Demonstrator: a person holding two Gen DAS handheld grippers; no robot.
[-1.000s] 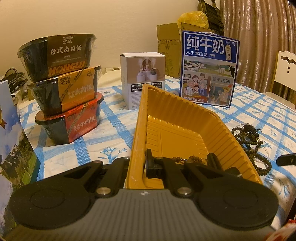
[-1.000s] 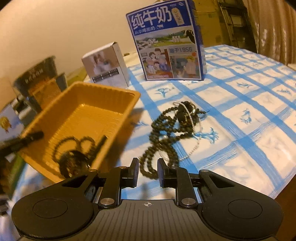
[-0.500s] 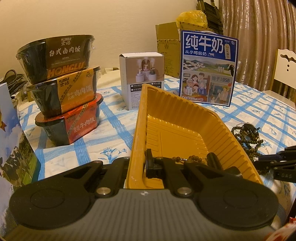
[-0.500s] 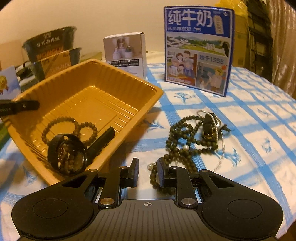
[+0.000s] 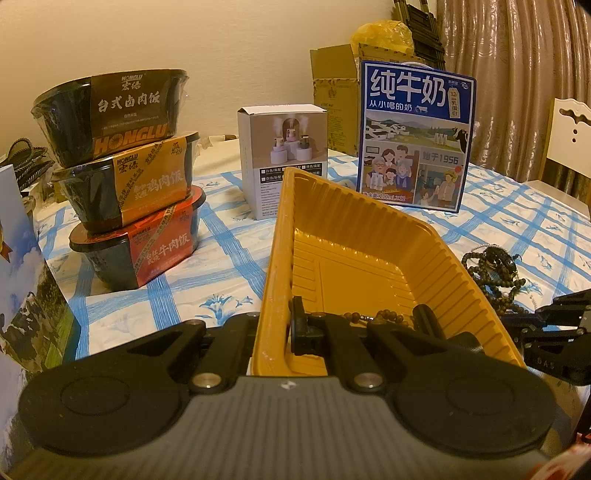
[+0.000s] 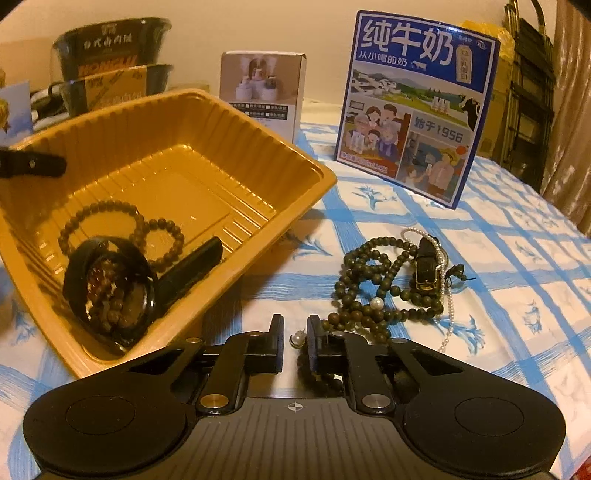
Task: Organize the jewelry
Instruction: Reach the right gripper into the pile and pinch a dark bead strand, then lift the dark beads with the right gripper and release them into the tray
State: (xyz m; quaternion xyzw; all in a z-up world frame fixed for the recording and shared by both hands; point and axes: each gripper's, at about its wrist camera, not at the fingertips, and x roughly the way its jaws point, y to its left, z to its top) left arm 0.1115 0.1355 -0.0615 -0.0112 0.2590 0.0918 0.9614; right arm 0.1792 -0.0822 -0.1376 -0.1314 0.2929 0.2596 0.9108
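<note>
Three stacked instant-meal bowls (image 5: pixel 122 177) stood at the left of the blue-checked tablecloth (image 5: pixel 229 236). A small white product box (image 5: pixel 284 155) stood upright near them, and a blue milk carton case (image 5: pixel 415 134) stood upright further right. Behind it sat a brown cardboard box (image 5: pixel 334 92), a yellow bag (image 5: pixel 382 35), possibly plastic, and curtains (image 5: pixel 517 74). A white chair (image 5: pixel 569 140) stood at the table's far right.
</note>
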